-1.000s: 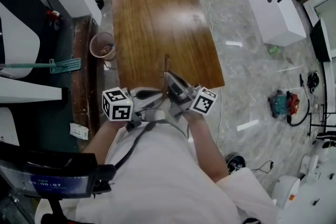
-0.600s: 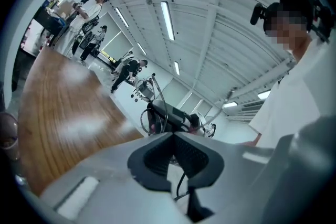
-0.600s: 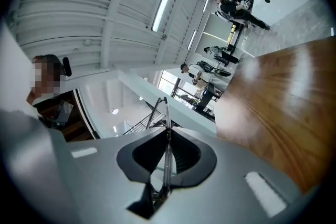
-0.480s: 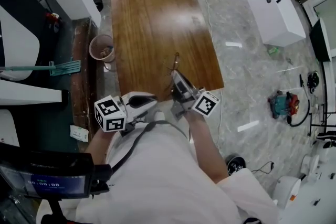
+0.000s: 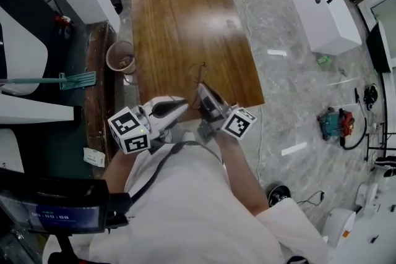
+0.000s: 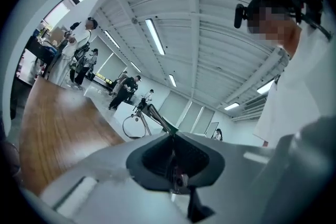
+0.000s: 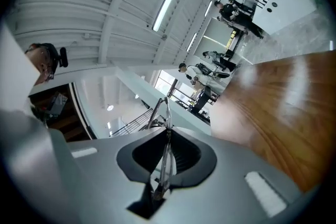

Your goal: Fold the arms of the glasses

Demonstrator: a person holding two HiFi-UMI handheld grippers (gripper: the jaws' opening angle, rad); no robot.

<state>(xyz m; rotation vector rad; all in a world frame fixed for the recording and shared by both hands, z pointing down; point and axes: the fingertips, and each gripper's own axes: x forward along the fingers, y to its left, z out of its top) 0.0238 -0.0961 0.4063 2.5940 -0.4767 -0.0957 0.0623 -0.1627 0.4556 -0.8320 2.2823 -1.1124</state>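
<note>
The thin-framed glasses (image 5: 200, 73) hang over the near edge of the wooden table (image 5: 185, 15), held up by my right gripper (image 5: 199, 89). In the right gripper view a clear lens (image 7: 164, 160) stands edge-on between the jaws of the right gripper (image 7: 168, 131), which is shut on it. My left gripper (image 5: 185, 103) sits just left of the right one, pointing level. In the left gripper view a dark arm of the glasses (image 6: 160, 119) runs from a lens ring (image 6: 134, 126) down to the mouth of the left gripper (image 6: 173, 136), whose jaws are opening by a narrow slit.
A pink bin (image 5: 120, 55) and a green-handled mop (image 5: 62, 78) lie on the floor left of the table. A white cabinet (image 5: 318, 0) and a red and green tool (image 5: 334, 120) are to the right. Several people (image 6: 84, 55) stand in the far room.
My left gripper drew back to the lower left, then rose and came in close beside the right gripper. The right gripper and the glasses hardly moved.
</note>
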